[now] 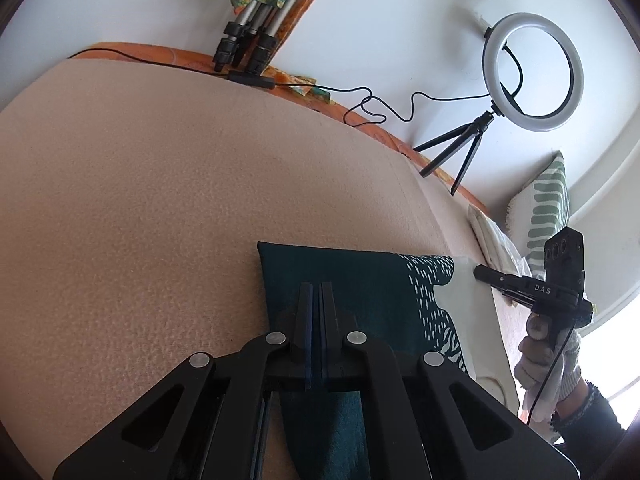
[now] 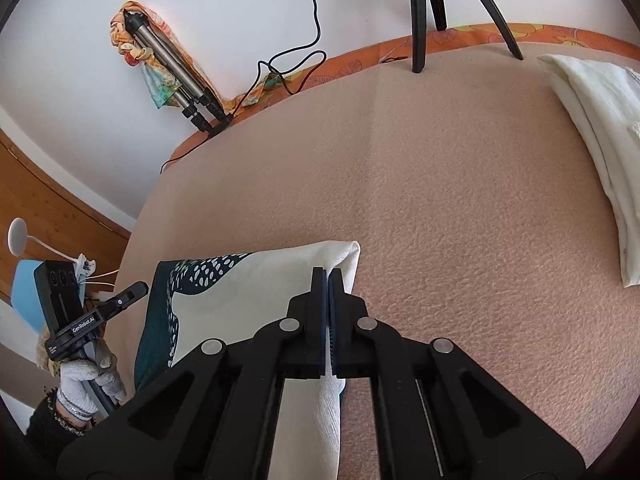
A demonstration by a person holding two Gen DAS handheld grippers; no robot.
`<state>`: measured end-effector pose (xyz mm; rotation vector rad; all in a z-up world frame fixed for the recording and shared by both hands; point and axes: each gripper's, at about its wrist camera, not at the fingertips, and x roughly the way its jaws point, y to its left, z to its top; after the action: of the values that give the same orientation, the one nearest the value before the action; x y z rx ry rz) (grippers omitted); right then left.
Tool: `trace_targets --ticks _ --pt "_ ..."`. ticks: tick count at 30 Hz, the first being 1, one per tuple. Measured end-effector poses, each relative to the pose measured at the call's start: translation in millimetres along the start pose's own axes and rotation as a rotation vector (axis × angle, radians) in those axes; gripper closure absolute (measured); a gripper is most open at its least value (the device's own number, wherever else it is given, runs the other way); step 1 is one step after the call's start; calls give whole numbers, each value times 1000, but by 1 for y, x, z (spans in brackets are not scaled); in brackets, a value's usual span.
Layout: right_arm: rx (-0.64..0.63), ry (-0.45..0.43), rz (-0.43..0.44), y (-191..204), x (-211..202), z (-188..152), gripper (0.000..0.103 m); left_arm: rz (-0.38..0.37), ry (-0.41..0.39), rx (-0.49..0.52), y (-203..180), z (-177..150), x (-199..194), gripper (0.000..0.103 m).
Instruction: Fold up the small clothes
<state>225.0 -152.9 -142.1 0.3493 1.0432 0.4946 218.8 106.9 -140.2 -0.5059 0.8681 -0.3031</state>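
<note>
A small garment, dark teal on one side (image 1: 360, 284) and cream on the other (image 2: 256, 292) with a speckled teal-and-white band between, lies on the beige blanket (image 1: 140, 200). My left gripper (image 1: 317, 286) is shut on the garment's teal end. My right gripper (image 2: 328, 274) is shut on its cream end near the far corner. Each gripper shows in the other's view: the right one (image 1: 480, 272) at the garment's cream edge, the left one (image 2: 138, 288) at its teal edge.
A folded white cloth (image 2: 592, 128) lies at the blanket's right side. A ring light on a small tripod (image 1: 532, 72) stands at the back edge, with a cable and a folded tripod (image 1: 248, 40) against the wall. A striped cushion (image 1: 548, 204) is far right.
</note>
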Motion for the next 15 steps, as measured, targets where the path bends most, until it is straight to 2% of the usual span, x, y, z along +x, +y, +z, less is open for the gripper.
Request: trace_targets --ticks 3,4,6,7,8,9,12,13,14,15 --pt "0 12 12 0 1 -1 101 -8 -3 -83 14 3 -2 100" --pt "7 18 30 -1 1 -2 101 -15 17 -111 19 4 -1 93" --pt "5 20 34 0 1 -2 101 -65 25 -151 24 5 0 90" --pt "7 20 37 0 0 -2 101 -72 22 -154 25 5 0 85" --pt "11 19 36 -1 0 -2 101 -58 27 -148 24 5 2 74" --pt "13 20 31 -1 0 -2 101 -42 39 -144 23 5 4 70" --pt "21 27 30 -2 2 -2 101 -81 74 -176 25 1 13 69" --pt "23 28 26 -2 3 -2 101 -93 59 -173 23 0 12 72" --pt "25 30 23 -2 3 -2 101 -99 65 -160 21 0 14 75" --pt "28 31 23 -2 4 -3 101 -100 76 -140 18 0 16 85"
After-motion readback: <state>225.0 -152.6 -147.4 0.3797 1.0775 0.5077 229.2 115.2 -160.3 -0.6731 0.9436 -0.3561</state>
